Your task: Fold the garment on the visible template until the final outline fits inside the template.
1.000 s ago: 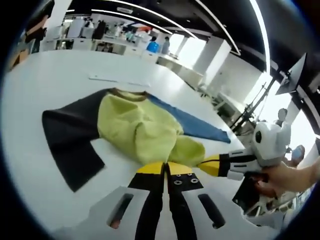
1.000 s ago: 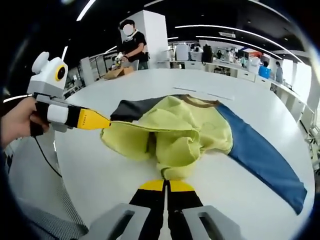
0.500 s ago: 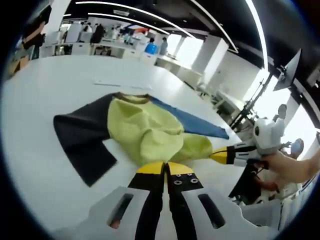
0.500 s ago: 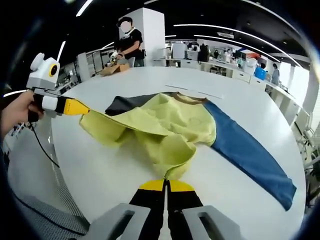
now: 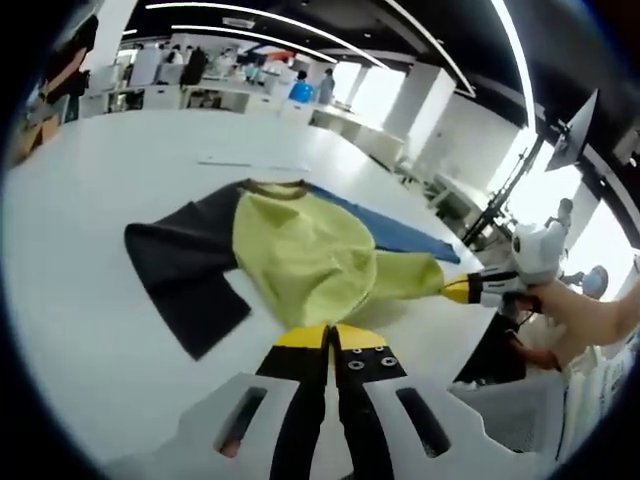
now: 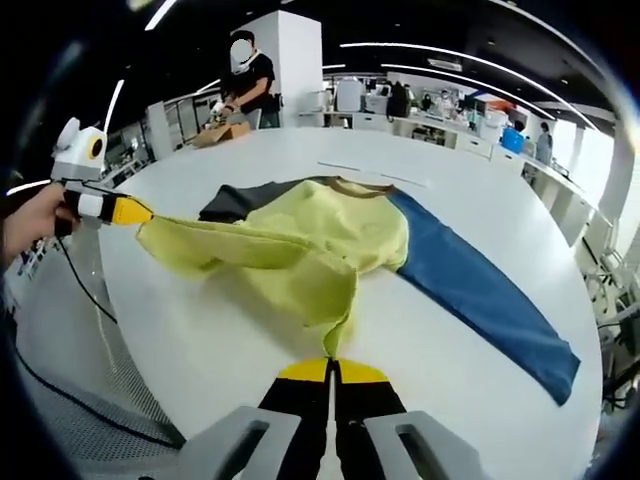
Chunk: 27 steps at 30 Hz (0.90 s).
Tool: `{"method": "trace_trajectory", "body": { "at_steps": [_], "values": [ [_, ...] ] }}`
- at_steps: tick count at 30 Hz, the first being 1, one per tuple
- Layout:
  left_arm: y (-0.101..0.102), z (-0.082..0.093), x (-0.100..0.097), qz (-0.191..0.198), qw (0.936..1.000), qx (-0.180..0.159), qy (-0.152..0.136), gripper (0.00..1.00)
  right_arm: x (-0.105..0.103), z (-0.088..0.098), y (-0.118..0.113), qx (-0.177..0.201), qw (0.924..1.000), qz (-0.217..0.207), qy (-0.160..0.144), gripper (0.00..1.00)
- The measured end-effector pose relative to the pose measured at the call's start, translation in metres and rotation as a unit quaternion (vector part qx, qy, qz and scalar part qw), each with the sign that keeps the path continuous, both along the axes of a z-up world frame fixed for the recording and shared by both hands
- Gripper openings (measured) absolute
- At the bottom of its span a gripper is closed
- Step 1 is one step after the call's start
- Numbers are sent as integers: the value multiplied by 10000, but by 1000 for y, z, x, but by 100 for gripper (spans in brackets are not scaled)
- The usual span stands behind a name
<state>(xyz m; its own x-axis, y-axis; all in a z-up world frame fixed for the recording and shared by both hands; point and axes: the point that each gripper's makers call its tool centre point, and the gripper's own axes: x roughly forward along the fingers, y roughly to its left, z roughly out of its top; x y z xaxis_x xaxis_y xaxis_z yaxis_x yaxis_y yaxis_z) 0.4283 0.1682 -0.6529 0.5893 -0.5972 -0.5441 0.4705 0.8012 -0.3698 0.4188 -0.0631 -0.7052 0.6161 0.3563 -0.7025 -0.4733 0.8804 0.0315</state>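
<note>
A sweatshirt with a yellow-green body (image 5: 300, 250), a black sleeve (image 5: 185, 275) and a blue sleeve (image 5: 400, 235) lies on a white round table (image 5: 90, 200). My left gripper (image 5: 331, 333) is shut on one end of the yellow hem. My right gripper (image 5: 447, 291) comes in from the right, shut on the other end. In the right gripper view the yellow body (image 6: 300, 240) is stretched between my right gripper (image 6: 333, 365) and my left gripper (image 6: 140, 212). The blue sleeve (image 6: 470, 300) trails right. A pale thin strip (image 6: 370, 172) lies on the table beyond the collar.
The table's near edge (image 6: 150, 400) runs just under both grippers. A person (image 6: 250, 85) stands past the far side beside a cardboard box (image 6: 222, 133). Desks and people fill the background (image 6: 450, 110). A cable (image 6: 80, 290) hangs from my left gripper.
Both grippers have drawn apart and back toward the table's edge, pulling the yellow hem taut. The bunched body has flattened out and the whole garment has slid nearer.
</note>
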Motion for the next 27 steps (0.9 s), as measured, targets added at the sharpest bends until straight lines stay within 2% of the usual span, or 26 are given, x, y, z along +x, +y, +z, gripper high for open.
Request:
{"method": "trace_trajectory", "body": {
  "at_steps": [7, 20, 27],
  "values": [
    [7, 2, -4, -64, 10000, 48, -44, 0, -6, 0, -12, -131, 9999, -69, -6, 0],
    [18, 1, -19, -228, 9996, 175, 1, 0, -19, 2, -30, -107, 9995, -290, 86, 0],
    [25, -2, -28, -352, 9984, 437, -9, 0, -25, 5, -33, -135, 9994, -321, 88, 0]
  ]
}}
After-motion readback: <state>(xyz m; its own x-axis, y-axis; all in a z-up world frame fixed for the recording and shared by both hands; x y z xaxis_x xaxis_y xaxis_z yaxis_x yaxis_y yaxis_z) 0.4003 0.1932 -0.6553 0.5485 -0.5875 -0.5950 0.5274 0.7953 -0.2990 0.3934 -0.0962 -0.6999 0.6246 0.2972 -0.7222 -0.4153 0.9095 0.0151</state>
